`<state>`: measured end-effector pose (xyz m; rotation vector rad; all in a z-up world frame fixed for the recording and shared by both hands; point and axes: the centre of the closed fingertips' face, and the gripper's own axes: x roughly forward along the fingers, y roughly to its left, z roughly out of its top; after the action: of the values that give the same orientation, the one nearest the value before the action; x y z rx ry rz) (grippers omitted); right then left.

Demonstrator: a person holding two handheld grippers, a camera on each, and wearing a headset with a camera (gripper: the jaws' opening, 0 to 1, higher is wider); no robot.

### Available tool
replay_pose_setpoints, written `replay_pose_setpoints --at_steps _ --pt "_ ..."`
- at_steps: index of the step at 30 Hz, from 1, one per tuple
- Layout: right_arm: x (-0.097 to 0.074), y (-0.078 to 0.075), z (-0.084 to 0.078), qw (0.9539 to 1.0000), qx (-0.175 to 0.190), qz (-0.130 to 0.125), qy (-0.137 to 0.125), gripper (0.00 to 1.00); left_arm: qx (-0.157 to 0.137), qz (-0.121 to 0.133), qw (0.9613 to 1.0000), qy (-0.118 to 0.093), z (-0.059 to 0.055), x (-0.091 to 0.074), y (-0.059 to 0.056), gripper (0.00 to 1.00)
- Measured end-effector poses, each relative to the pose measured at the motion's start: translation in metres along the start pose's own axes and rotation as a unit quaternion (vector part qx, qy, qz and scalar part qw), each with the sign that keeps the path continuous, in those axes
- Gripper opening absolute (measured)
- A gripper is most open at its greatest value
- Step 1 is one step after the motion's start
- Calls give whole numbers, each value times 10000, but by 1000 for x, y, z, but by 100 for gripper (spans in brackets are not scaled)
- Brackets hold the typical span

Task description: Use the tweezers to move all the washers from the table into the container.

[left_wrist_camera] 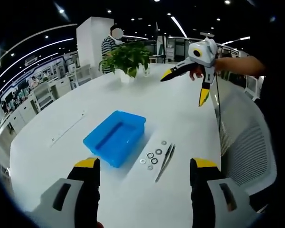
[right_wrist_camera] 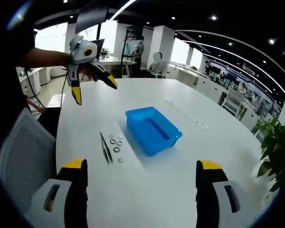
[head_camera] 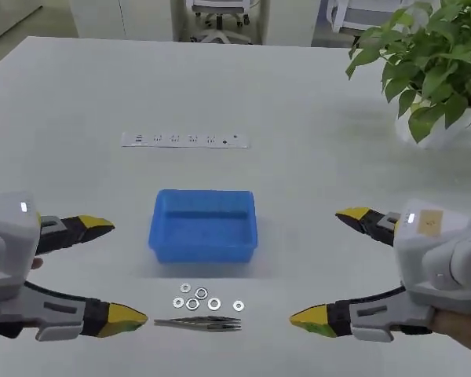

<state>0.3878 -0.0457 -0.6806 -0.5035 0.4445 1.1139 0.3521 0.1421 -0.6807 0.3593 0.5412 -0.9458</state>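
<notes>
Tweezers [head_camera: 198,322] crosswise (washers [head_camera: 200,299] just behind)

Six washers [head_camera: 202,294], and just one each of the other small things on my desk [head_camera: 314,133].

I count six washers in a loose cluster near me, four bunched together, one just to their right and one at the far edge of the bunch. There is one pair of tweezers [head_camera: 198,322], nearer than the washers, and one blue container [head_camera: 202,250], just beyond them. Farther off lies one long pale strip [head_camera: 185,140], and one potted plant [head_camera: 432,63] stands at the far right. I hold two tongs, my left tongs [head_camera: 125,272] and my right tongs [head_camera: 316,265], each with two yellow-tipped jaws, four tips in all. Beyond the far edge I make out parts of two chairs [head_camera: 220,14].
</notes>
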Motion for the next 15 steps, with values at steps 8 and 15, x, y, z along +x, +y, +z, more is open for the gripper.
replay_pose_setpoints --at_steps 8,15 --pt "12 3 -6 9988 -231 340 263 92 290 -347 9986 283 -2 13 0 74" --pt "25 7 -9 9962 -486 611 374 86 457 -718 9950 524 -10 24 -7 60"
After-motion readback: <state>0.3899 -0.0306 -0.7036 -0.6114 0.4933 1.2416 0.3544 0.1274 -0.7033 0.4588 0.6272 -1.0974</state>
